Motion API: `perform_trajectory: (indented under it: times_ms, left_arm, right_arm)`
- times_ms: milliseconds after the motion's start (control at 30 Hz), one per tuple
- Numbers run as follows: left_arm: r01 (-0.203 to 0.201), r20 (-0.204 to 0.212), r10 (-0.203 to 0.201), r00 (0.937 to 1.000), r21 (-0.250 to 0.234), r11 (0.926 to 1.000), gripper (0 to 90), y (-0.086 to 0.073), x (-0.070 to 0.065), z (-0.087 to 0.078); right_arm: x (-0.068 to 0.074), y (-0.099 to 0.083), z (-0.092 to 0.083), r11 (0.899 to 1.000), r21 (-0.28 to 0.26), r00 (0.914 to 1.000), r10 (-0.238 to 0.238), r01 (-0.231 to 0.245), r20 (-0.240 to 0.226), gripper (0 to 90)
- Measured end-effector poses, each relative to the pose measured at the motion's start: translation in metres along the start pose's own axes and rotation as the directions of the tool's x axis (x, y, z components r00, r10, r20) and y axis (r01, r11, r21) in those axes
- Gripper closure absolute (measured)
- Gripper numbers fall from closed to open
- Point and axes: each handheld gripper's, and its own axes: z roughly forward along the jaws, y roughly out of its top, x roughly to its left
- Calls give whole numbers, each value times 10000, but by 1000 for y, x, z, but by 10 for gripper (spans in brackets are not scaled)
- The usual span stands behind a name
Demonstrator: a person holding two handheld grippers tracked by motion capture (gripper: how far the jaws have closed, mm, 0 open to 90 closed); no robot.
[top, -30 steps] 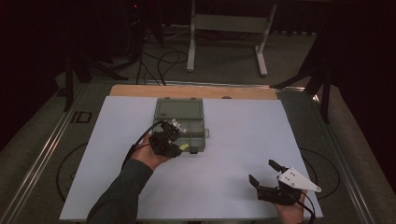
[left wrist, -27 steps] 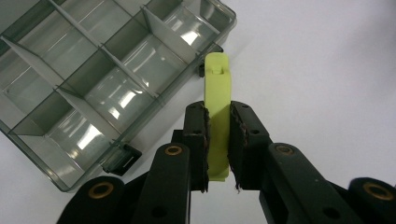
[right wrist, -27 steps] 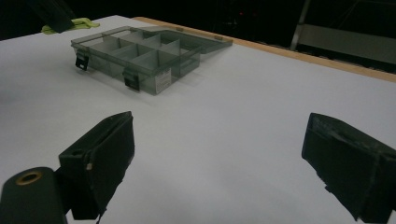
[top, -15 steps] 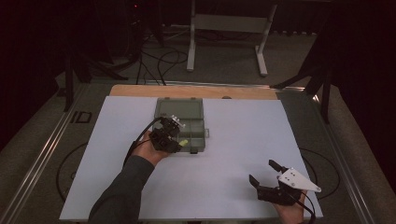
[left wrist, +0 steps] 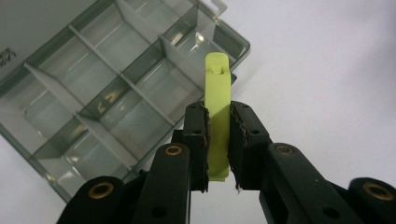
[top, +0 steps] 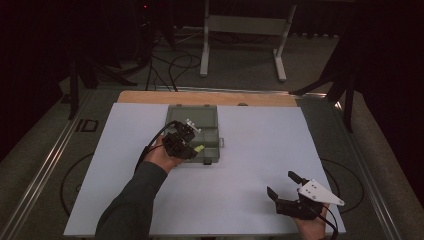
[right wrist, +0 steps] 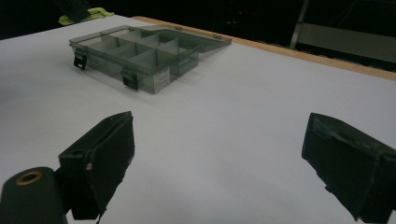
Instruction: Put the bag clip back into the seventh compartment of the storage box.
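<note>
A clear grey compartment box [top: 200,131] lies open on the white table sheet [top: 260,150], its lid laid flat behind it. My left gripper [top: 192,146] hovers over the box's front left part, shut on a flat yellow-green plastic piece [left wrist: 218,107] that sticks up between the jaws [top: 199,148]. Below it are the box's divided compartments [left wrist: 116,88], which look bare. My right gripper [top: 285,187] rests near the table's front right, open with nothing between its jaws. The box [right wrist: 140,53] lies far off to its left.
The sheet's wooden back edge [top: 210,97] runs behind the box. Beyond the table stand a metal frame's legs [top: 242,30] and loose cables [top: 170,60] on the dark floor. Metal rails [top: 45,165] flank the table.
My left gripper has moved forward and slightly right over the box with the yellow-green piece in it. The right gripper has stayed where it was.
</note>
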Motion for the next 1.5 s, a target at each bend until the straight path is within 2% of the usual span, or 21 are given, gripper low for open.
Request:
perform_trajectory:
  times_ms: [100,333,1067,1500]
  left_arm:
    - [-120,-17,120,9999,-66,9999,787,3,1,0]
    - [-64,-93,63,9999,-56,10000,786,6,4,1]
    - [804,-135,-805,9967,-63,9967,787,13,15,13]
    - [979,-216,-976,9950,138,9951,786,22,16,19]
  right_arm:
    - [0,0,1,10000,5,10000,-33,33,-7,90]
    - [0,0,0,10000,-2,10000,-27,27,-20,90]
    - [1,0,1,10000,29,10000,-24,24,-26,90]
    - [0,0,1,10000,18,10000,-15,15,-24,90]
